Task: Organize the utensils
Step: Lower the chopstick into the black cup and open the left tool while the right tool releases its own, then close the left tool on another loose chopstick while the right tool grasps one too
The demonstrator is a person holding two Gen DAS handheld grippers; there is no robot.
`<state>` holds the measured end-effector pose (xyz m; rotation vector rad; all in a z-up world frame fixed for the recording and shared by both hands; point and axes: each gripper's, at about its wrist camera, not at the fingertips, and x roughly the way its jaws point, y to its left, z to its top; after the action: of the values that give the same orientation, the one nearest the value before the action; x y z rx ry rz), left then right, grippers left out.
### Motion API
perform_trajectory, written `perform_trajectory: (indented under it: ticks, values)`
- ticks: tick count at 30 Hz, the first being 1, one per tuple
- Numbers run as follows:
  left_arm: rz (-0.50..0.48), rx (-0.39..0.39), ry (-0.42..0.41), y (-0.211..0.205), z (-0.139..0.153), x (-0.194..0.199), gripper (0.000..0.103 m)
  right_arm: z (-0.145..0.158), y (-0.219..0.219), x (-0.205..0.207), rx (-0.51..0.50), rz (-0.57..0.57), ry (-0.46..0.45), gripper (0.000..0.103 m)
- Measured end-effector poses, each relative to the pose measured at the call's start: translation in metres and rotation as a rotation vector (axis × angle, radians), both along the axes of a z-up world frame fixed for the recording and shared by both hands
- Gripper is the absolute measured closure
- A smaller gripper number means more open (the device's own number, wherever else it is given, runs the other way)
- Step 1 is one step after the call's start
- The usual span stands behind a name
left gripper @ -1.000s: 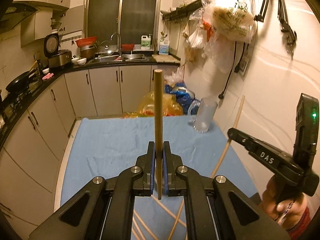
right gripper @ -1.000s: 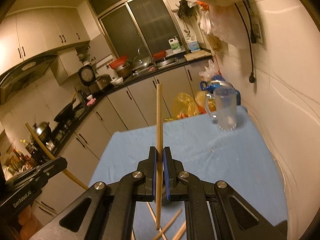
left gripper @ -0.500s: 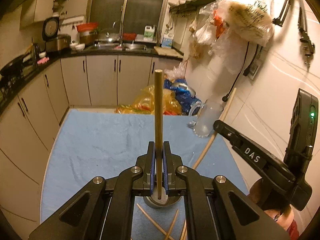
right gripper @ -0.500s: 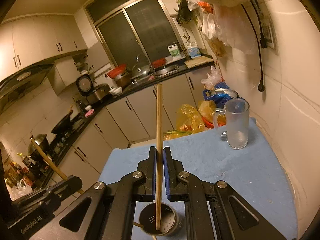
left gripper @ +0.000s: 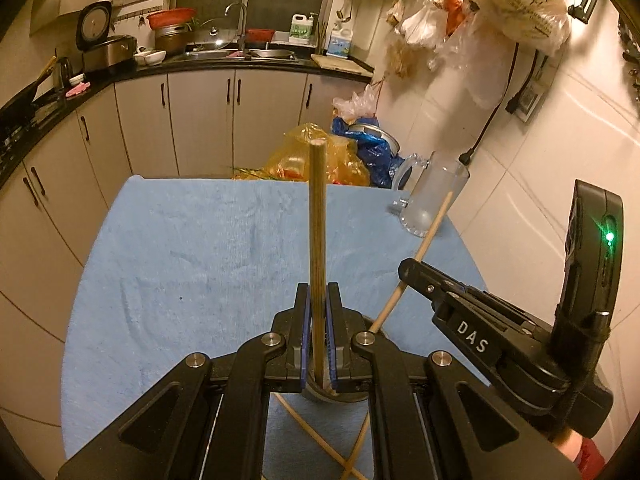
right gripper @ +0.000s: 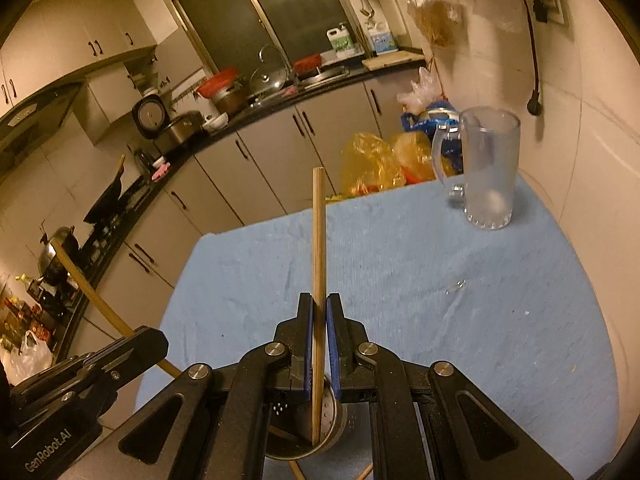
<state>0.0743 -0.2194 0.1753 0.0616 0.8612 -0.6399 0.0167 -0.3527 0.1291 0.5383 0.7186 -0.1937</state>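
My left gripper (left gripper: 318, 308) is shut on a wooden chopstick (left gripper: 317, 216) that stands upright, its lower end over a round metal holder (left gripper: 320, 395) mostly hidden under the jaws. My right gripper (right gripper: 319, 312) is shut on a second upright chopstick (right gripper: 318, 240), whose lower tip reaches inside the perforated metal holder (right gripper: 332, 420). In the left wrist view the right gripper (left gripper: 412, 270) shows at right with its chopstick (left gripper: 428, 236) slanting down to the holder. The left gripper (right gripper: 152, 340) shows at lower left of the right wrist view. Loose chopsticks (left gripper: 304, 428) lie on the blue cloth.
The table carries a blue cloth (left gripper: 200, 260). A frosted glass mug (right gripper: 486, 168) stands at its far right corner, also in the left wrist view (left gripper: 432, 196). Plastic bags (left gripper: 320, 160) lie on the floor beyond. A white wall runs along the right; kitchen cabinets lie left and behind.
Both grippers have tilted down and lowered toward the metal holder. The right chopstick's tip has gone into the holder and the left chopstick has come over it.
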Motion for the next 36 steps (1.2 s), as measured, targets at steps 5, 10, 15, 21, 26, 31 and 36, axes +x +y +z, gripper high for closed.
perform_trajectory:
  ticks: [5,10,15,21,26,31,36]
  values:
    - [0.007,0.002,-0.005,0.004,-0.005,0.003,0.096,-0.003,-0.003,-0.002,0.021,0.003,0.000,0.095]
    - [0.018,-0.014,-0.015,0.012,0.000,0.000,0.079,0.008,-0.003,-0.012,0.016,0.006,-0.027,0.085]
    - [0.025,-0.033,-0.037,0.025,0.012,-0.012,0.078,0.023,-0.003,-0.029,0.006,0.000,-0.059,0.083]
    - [0.033,-0.034,-0.065,0.050,0.017,-0.035,0.070,0.029,-0.002,-0.068,0.012,-0.002,-0.079,0.080]
    - [0.031,-0.020,-0.053,0.075,-0.002,-0.063,0.069,0.010,0.003,-0.112,0.028,-0.003,-0.058,0.078]
    - [0.018,-0.011,-0.001,0.097,-0.040,-0.092,0.069,-0.031,0.011,-0.155,0.073,-0.016,-0.004,0.078]
    - [-0.011,0.023,0.098,0.105,-0.095,-0.120,0.069,-0.077,0.021,-0.187,0.141,-0.034,0.062,0.078]
